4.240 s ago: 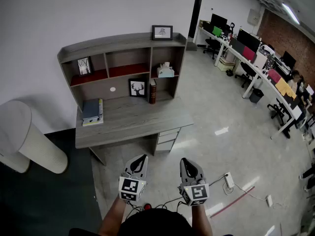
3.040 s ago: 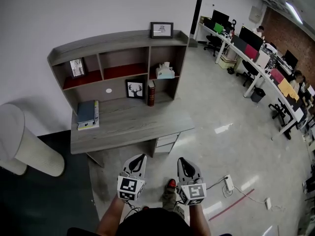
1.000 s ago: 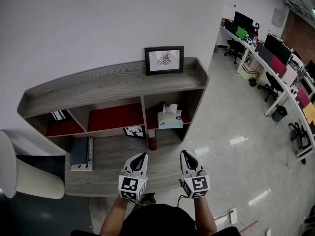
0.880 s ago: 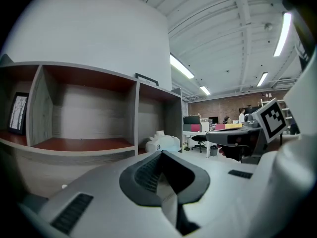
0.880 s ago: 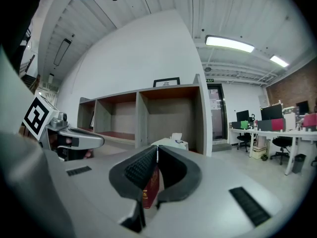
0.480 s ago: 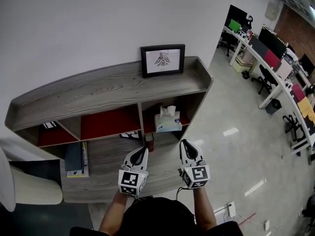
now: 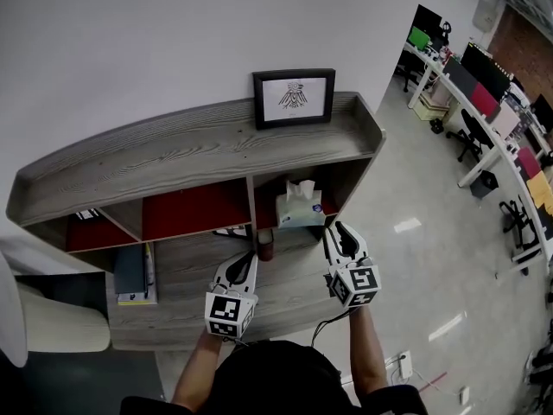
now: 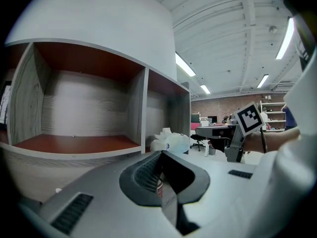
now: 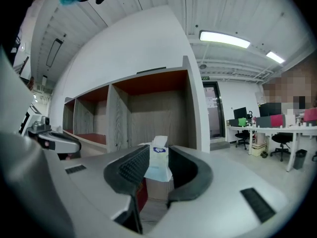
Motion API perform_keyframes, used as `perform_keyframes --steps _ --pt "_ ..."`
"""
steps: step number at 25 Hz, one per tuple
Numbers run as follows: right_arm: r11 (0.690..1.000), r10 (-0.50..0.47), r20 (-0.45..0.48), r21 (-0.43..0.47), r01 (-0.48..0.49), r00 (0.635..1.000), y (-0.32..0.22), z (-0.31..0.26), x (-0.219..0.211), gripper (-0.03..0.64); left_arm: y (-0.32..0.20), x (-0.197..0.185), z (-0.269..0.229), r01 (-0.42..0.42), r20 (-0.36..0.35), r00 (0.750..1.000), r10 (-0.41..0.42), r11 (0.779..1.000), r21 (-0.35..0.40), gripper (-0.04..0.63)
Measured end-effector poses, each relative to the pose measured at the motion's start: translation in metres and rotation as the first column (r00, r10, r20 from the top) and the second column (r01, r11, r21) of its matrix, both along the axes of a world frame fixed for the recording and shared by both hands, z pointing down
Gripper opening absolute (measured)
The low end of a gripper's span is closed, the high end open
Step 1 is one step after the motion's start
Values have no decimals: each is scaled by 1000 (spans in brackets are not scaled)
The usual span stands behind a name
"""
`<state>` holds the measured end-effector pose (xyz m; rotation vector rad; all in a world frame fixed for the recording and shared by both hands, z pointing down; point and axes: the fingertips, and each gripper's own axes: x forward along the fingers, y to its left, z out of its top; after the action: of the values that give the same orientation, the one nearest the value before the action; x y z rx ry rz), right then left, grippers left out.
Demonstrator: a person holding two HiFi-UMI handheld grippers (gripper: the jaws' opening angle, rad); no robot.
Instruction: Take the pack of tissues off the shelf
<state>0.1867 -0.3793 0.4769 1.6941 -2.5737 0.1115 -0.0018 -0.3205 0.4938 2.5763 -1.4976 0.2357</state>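
Shelving [image 7: 199,145] of grey wood stands on a grey bench [image 7: 186,288] against a white wall, seen from above. At far left, a stack of books [image 7: 131,272] lies on the bench. Next, the left tool [image 7: 248,258] is held over the bench, its jaws pressed together with nothing between them. Right of it, the pack of tissues [image 7: 300,207] sits in the rightmost compartment on a red shelf board, a white tissue sticking up from its top. A framed picture [image 7: 294,96] stands on the top board above. The right tool [image 7: 339,229] points at that compartment, near the pack but not touching it. Its jaws have just been opening and stand apart, gripping nothing. Office desks [image 7: 484,85] fill the far right.
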Motion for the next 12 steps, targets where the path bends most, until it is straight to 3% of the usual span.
perform_keyframes --steps 6,12 --pt "998 -41 -13 -50 41 999 -16 22 -3 165 0 1 3 7 5 1000 -7 1000 -7 8" --pt "992 -51 -11 -115 50 999 -31 42 -5 178 3 -5 7 33 6 999 -32 999 -21 8"
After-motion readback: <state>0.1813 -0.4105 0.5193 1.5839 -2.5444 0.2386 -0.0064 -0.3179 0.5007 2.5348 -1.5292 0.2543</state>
